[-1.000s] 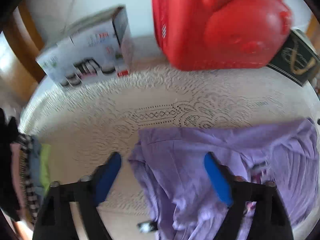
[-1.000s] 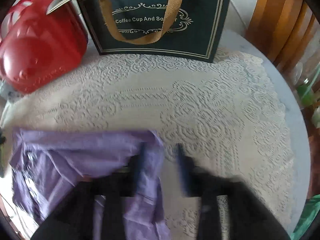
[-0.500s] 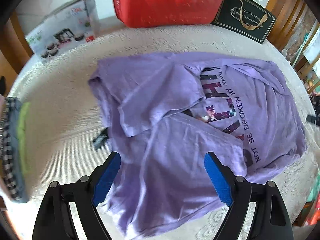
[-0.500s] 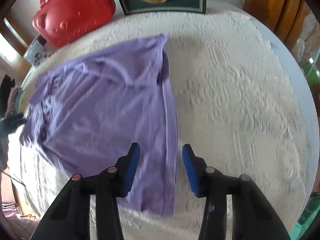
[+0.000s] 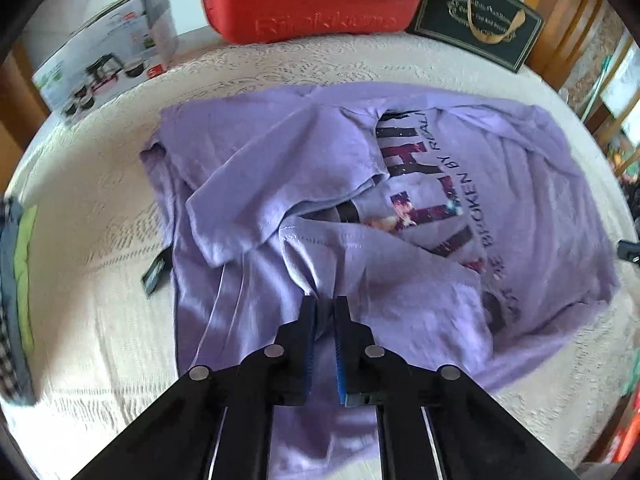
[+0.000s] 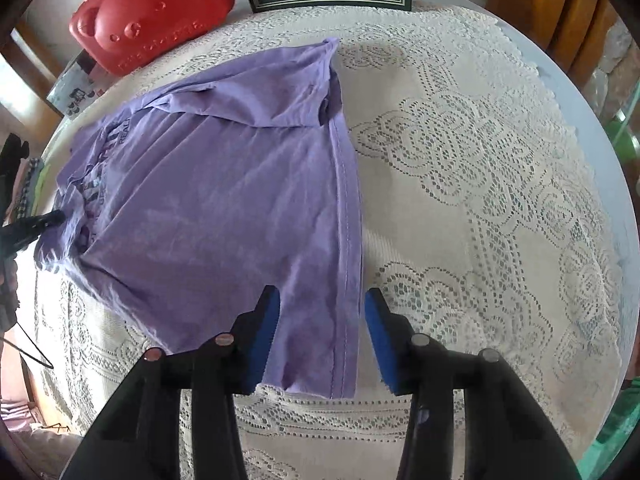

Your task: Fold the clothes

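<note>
Purple T-shirt pinched by left hand-held gripper, right hand-held gripper spread apart.

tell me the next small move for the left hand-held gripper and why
Probably lift and draw the pinched fold outward: the left hand-held gripper looks shut on a bunched ridge of the purple t-shirt, whose sleeve lies crumpled over the print, while the right hand-held gripper is open over the hem.
</note>
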Demonstrator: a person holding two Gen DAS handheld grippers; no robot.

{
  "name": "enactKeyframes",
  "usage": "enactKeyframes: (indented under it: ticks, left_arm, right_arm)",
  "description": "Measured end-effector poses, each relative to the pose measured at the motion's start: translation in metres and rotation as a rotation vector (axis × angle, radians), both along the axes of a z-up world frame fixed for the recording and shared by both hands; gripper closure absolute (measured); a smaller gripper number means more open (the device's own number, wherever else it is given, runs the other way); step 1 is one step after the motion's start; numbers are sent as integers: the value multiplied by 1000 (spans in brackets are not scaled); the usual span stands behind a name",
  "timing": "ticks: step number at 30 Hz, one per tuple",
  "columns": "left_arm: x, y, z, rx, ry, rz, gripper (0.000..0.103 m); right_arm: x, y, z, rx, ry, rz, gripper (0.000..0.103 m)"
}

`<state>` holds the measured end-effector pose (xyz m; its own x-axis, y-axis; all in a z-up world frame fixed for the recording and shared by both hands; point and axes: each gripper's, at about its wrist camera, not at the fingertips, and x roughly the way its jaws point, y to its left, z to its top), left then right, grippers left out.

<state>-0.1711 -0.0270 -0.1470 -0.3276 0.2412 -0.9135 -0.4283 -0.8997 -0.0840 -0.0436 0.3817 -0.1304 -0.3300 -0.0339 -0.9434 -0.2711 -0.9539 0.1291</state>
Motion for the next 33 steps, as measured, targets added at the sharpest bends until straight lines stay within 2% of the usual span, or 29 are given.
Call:
enactKeyframes:
  ticks: [4,5,7,9,12,14,17,18,19,20,21,22,23,25,27,30,31,32,33]
  left_arm:
    - [17,-9,13,20,11,3,95]
    - [21,-11,16,25,14,4,94]
    - [23,-11,17,20,29,-2,94]
    - [20,-11,18,13,48,2,93]
    - [7,0,16,-19,69,-9,75]
    - [-5,6,8,-37,63,-10,48]
    - [-18,14,-8,-39,29,-2,45]
    - [-20,17,-15,-25,2,-1,45]
    - [-19,20,-19,-25,-10,-1,54]
    - [-15,23,-22,-42,-4,-1,68]
    - [-12,27,-22,-57,0,-6,73]
    - [-7,30,-21,-70,3,-15,91]
    - [-2,33,-20,-78,8,-21,96]
    - [9,35,-19,-88,29,-30,98]
    - [16,33,-16,-65,35,-20,99]
    - [24,26,0,-28,64,-1,99]
    - [25,22,8,-16,81,6,99]
    - [26,19,17,-3,98,14,99]
    - [27,15,25,10,115,21,99]
  right_arm:
    - [13,-4,7,-17,21,55,57]
    - [17,-4,9,-9,20,66,54]
    - [24,-6,11,7,14,96,37]
    - [27,-9,11,15,11,111,35]
    - [32,-14,8,32,-4,132,34]
    - [34,-15,4,34,-15,130,34]
    - [36,-16,-4,39,-33,124,34]
    - [36,-17,-5,46,-35,123,34]
    - [37,-19,-7,54,-34,128,34]
    - [37,-20,-8,63,-33,132,34]
    - [38,-21,-8,71,-32,136,34]
    - [39,-23,-9,78,-32,141,34]
    - [40,-23,-9,84,-28,144,33]
    - [44,-24,-10,100,-26,156,28]
    - [45,-27,-11,116,-24,175,23]
    - [44,-35,-16,147,-13,207,22]
    - [42,-37,-19,156,-7,212,28]
    - [39,-40,-21,166,-2,216,46]
    - [37,-42,-23,176,4,221,72]
